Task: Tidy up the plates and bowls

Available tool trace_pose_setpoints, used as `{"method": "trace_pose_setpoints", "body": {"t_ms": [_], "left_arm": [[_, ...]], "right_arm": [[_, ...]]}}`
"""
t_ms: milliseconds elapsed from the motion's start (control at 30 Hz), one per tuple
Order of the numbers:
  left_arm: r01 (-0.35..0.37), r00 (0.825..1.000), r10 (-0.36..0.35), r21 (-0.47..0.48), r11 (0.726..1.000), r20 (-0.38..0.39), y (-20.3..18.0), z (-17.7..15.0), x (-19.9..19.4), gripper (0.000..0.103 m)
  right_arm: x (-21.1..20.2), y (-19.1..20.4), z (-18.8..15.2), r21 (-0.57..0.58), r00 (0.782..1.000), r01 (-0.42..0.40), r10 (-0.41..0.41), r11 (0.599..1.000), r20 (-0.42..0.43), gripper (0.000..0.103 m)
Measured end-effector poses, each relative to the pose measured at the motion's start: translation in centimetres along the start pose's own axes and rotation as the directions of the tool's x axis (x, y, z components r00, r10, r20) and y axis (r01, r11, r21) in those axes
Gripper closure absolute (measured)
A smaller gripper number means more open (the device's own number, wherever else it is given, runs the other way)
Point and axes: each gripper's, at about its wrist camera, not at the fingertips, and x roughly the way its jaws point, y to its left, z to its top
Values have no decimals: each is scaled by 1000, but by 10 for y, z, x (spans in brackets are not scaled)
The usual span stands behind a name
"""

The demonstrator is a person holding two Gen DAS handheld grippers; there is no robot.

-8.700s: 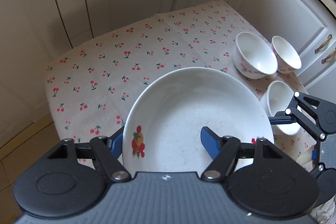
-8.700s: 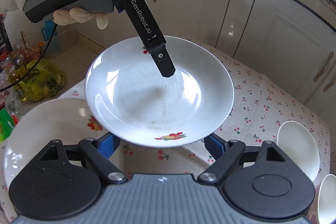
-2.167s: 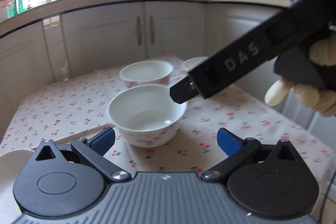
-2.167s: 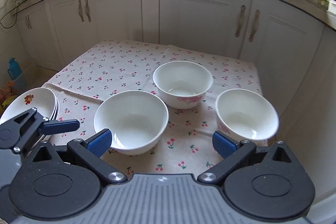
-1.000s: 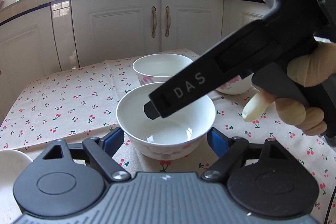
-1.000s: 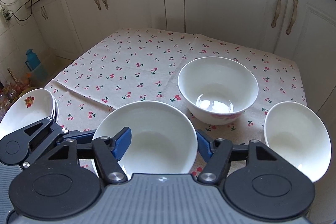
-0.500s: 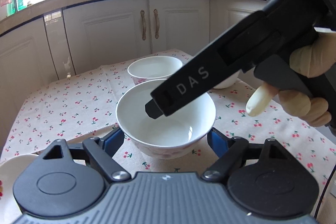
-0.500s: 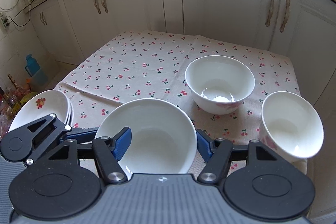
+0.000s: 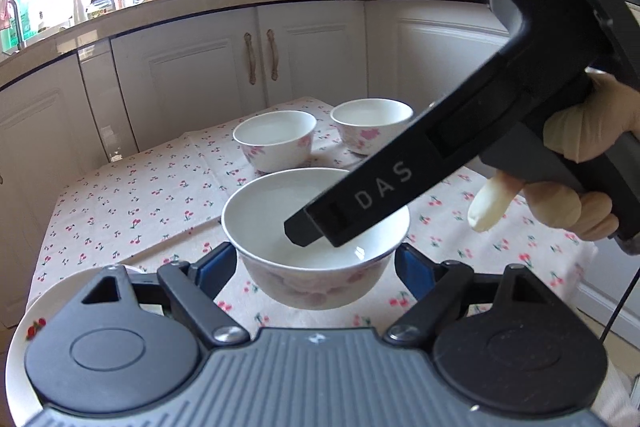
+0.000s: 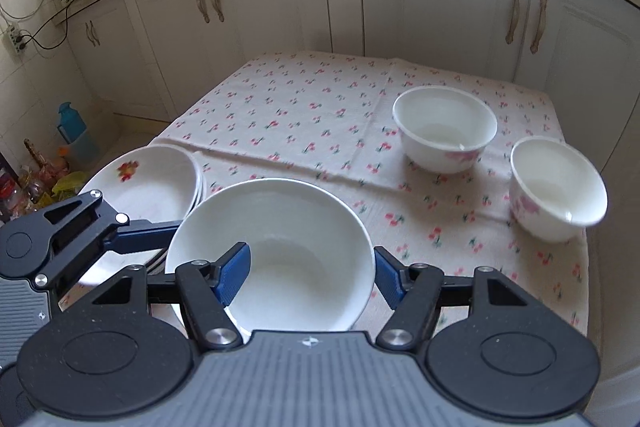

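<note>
I am holding a white bowl (image 10: 276, 255) in the right tongs (image 10: 310, 273) — one blue finger is sitting inside the rim, the other outside, closed on its wall. The left tongs (image 9: 316, 267) are flanking the same bowl (image 9: 316, 227), their pads just beside its sides; I cannot tell whether they are gripping. The bowl is hanging above the near edge of the cherry-print surface (image 10: 320, 115). Two more bowls — one (image 10: 444, 129) toward the far right, another (image 10: 558, 189) at the right edge — are standing upright. Stacked plates (image 10: 148, 179) are resting at the near left corner.
</note>
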Motion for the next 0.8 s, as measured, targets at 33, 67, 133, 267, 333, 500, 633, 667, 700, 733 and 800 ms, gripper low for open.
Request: {"method": "trace_pose_setpoints", "body": {"t_ms": [33, 67, 133, 267, 333, 500, 633, 667, 700, 733, 800], "left_arm": [[6, 1000, -6, 0, 1000, -2, 0, -3, -3, 17], [12, 1000, -12, 0, 1000, -5, -1, -5, -5, 17], [21, 1000, -21, 4, 1000, -14, -2, -11, -10, 17], [44, 999, -44, 4, 999, -31, -5, -21, -15, 17], [54, 998, -53, 3, 999, -34, -6, -24, -16, 17], [74, 996, -74, -6, 997, -42, -8, -31, -15, 17], [79, 996, -79, -9, 997, -47, -8, -34, -14, 17], [80, 996, -81, -10, 997, -48, -8, -34, -14, 17], [82, 995, -83, -12, 997, -50, -8, -35, -14, 17], [84, 995, -85, -15, 996, -52, -8, -36, -14, 17], [88, 994, -89, -20, 996, -58, -6, -36, -12, 17]], "right_arm": [[-2, 3, -4, 3, 1000, 1, -1, 1000, -1, 31], [-4, 6, -7, 7, 1000, 1, -1, 1000, -3, 31], [-7, 12, -14, 13, 1000, 3, -3, 1000, -7, 31], [-11, 20, -26, 20, 1000, 12, -12, 1000, -20, 31], [-12, 23, -32, 25, 1000, 18, -18, 1000, -26, 31], [-12, 24, -40, 35, 999, 28, -27, 999, -36, 31], [-10, 24, -43, 43, 998, 34, -32, 998, -47, 31], [-9, 24, -43, 44, 998, 35, -33, 998, -49, 31], [-8, 23, -43, 44, 998, 37, -34, 998, -51, 31], [-7, 23, -44, 45, 998, 37, -35, 998, -53, 31], [-6, 23, -44, 49, 998, 35, -33, 998, -54, 31]]}}
